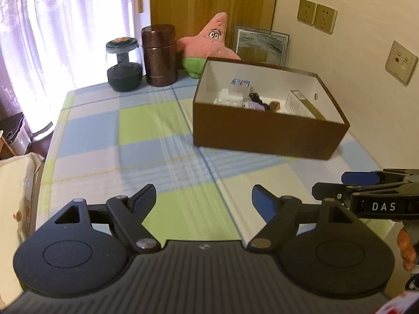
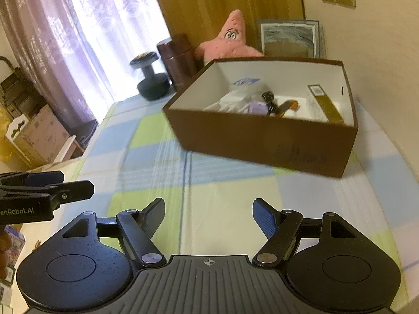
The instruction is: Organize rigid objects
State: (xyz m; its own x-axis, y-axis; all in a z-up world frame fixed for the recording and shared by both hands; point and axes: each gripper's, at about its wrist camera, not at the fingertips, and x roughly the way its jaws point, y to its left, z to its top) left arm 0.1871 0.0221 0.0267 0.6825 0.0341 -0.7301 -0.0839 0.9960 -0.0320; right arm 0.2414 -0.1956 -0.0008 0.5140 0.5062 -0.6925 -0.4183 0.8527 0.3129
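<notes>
Both claws spread, empty: left gripper, right gripper. Brown box ahead of both, small items already inside. Risk: grippers run side by side; drifting inward could knock them together.

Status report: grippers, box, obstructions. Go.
Left gripper open, empty. Right gripper open, empty. Brown box on the checked cloth, small items already inside. Nothing between grippers and box.
</notes>
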